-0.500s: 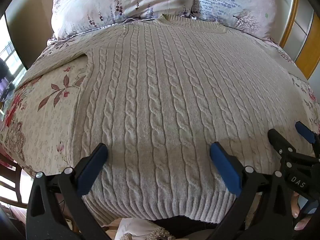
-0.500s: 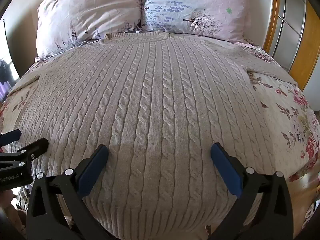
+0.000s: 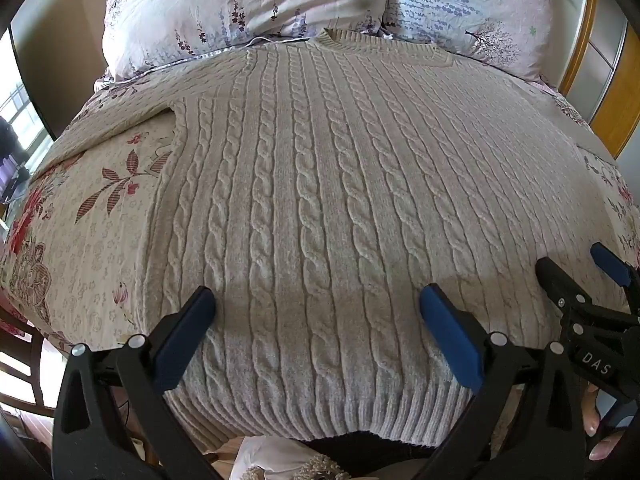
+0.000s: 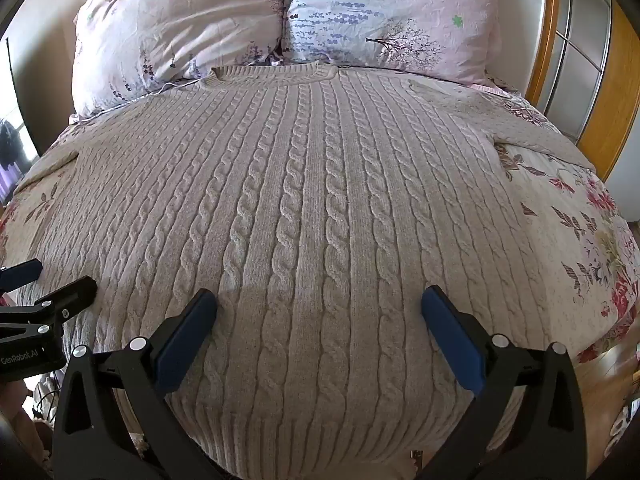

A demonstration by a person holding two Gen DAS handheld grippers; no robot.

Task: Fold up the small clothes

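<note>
From my seat the sweater (image 4: 312, 216) reads as thick cable-knit wool-like yarn, matt and nubbly, with a ribbed hem at six o'clock and a ribbed collar at twelve. Under it the bedspread (image 3: 92, 240) looks like thin printed cotton, smooth and dull. The pillows (image 4: 384, 12) at twelve o'clock wear crinkled, slightly sheeny cloth. My left tool (image 3: 316, 316) and right tool (image 4: 318, 314) are matt black plastic with bright metal rivets and blue rubbery pads. At two o'clock, the door frame (image 4: 600, 92) is glossy varnished wood.
</note>
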